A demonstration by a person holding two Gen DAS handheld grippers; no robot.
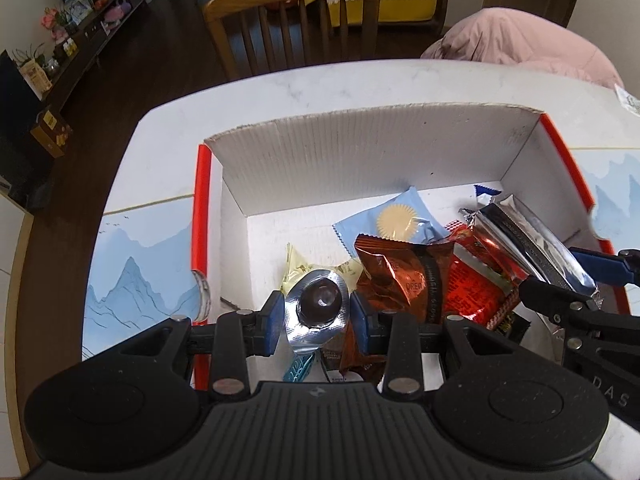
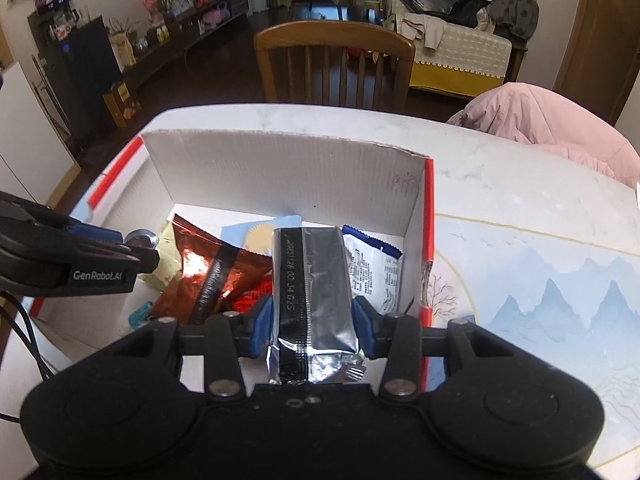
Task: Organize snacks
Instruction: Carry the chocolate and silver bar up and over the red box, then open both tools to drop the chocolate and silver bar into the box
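In the left wrist view, the left gripper is reaching forward from the bottom of the frame, level over the near part of an open white cardboard box, its two blue-padded fingers clamping a small foil-backed chocolate blister at lower center. The box's tall back wall is crossing the middle of the frame, with red-edged sides at left and right, and bare white floor is showing in the box's left half. Just beyond the held chocolate, a pale yellow wrapper, a copper-brown packet, a red packet and a light blue packet with a gold sun are lying piled toward the right. At the right edge, the right gripper is coming in at an angle, gripping a silver foil packet above that pile. The box is sitting on a white marble table with a blue mountain placemat at left and a wooden chair at the top. In the right wrist view, the right gripper is pointing straight ahead at lower center, its jaws squeezing the sides of the silver foil packet, which is standing up the middle of the frame over the box's right half. A white packet with blue trim is lying just right of it against the box's right wall. The copper-brown packet is lying to the left, and the left gripper is entering from the left edge with its chocolate barely visible at its tip.
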